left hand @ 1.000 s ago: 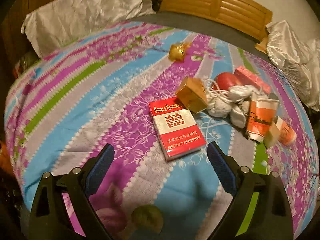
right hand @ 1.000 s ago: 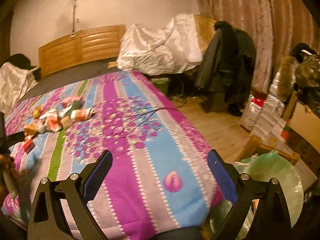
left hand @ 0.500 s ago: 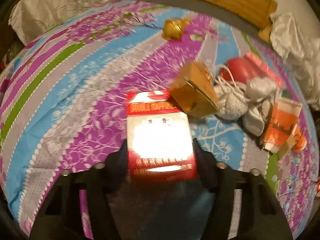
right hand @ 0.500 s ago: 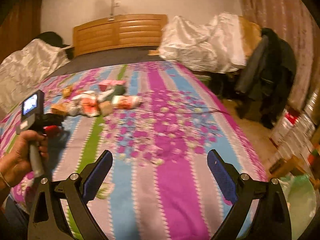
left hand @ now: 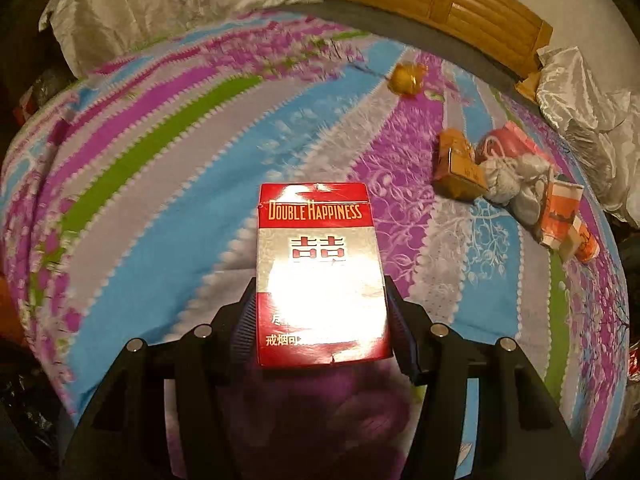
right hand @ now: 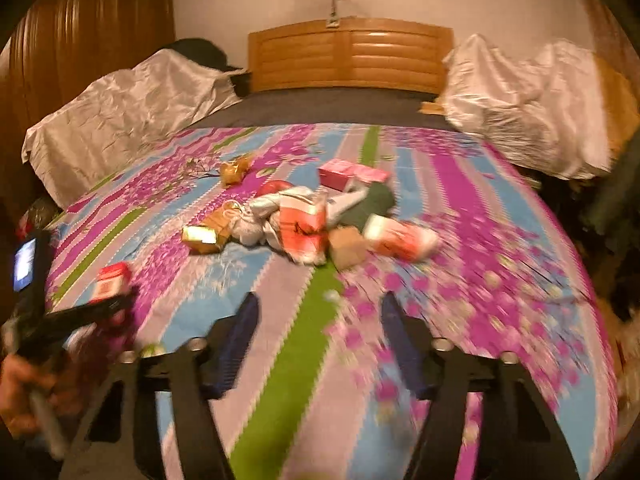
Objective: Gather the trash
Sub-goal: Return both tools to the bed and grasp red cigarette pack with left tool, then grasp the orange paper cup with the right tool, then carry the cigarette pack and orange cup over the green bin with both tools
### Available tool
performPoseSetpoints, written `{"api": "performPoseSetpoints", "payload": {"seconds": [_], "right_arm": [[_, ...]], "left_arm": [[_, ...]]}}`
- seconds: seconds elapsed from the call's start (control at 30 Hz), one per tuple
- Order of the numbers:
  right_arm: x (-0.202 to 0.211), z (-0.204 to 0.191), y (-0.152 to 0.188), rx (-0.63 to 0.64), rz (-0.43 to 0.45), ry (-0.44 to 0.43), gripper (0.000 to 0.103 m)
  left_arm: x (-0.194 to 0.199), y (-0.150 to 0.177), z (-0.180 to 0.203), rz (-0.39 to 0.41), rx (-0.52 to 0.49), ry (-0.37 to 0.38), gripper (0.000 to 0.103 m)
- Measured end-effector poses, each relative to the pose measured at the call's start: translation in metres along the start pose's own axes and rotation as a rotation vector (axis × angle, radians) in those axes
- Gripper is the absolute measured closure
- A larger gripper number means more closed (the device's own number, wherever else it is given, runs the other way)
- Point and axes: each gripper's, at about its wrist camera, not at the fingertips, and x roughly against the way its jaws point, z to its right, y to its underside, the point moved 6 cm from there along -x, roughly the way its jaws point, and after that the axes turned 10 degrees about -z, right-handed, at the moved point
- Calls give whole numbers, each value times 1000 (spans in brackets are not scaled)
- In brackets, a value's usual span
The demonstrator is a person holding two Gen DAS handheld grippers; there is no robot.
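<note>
Left wrist view: the left hand-held gripper (left hand: 322, 322) is clamped on a red-and-silver cigarette pack (left hand: 320, 268), its blue pads pressing both long sides. Ahead and to its right on the striped bedspread (left hand: 168, 200) lies a trash pile (left hand: 516, 188); a gold wrapper (left hand: 406, 78) sits farther ahead.

Right wrist view: the right hand-held gripper (right hand: 318, 340) hovers over the bedspread, its jaws closing with nothing between them. The trash pile (right hand: 308, 224) lies straight ahead. To its left, the left hand-held gripper (right hand: 116, 300) carries the cigarette pack (right hand: 112, 282), held by a hand (right hand: 24, 384).
</note>
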Motion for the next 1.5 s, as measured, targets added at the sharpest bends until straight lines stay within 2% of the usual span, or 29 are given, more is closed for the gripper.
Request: {"api": "performPoseSetpoints", "payload": {"seconds": [0.2,0.33,0.4,0.43,0.47,0.5,0.6,0.73,1.07,1.17,1.3,1.5], "right_arm": [[-84,0,-61,66,-57,-19,49],[-134,8,-85,56,-100,11,51],[-147,8,-89,63,-115,-7,62],[-154,8,-88,66,-134,-17,85],[-159,9,-86,60,-158,-33,96],[-156,9,-86,52,-147,-46,96],[-129,4,-83,24,-89,-107,97],[-78,-3,-63,-12,-50,-145,97],[35,-31,58,-55,-97,-124,97],[59,-33,83,-84,-99,-122,97],[88,-32,103,-109,-86,-116,97],[133,-14,110,-160,-20,-76,97]], "left_arm": [[18,-3,-2,66,-34,-1,47],[14,-4,0,57,-35,0,47],[11,-5,1,48,-32,2,47],[10,-5,2,49,-34,1,47],[10,-5,3,51,-39,-3,47],[11,-5,4,55,-45,-7,47],[16,-6,9,81,-66,-14,47],[24,-6,19,91,-87,-7,47],[60,14,61,146,-224,-19,47],[72,23,72,158,-266,-18,47],[89,37,89,181,-325,-14,47],[113,59,117,219,-416,1,47]]}}
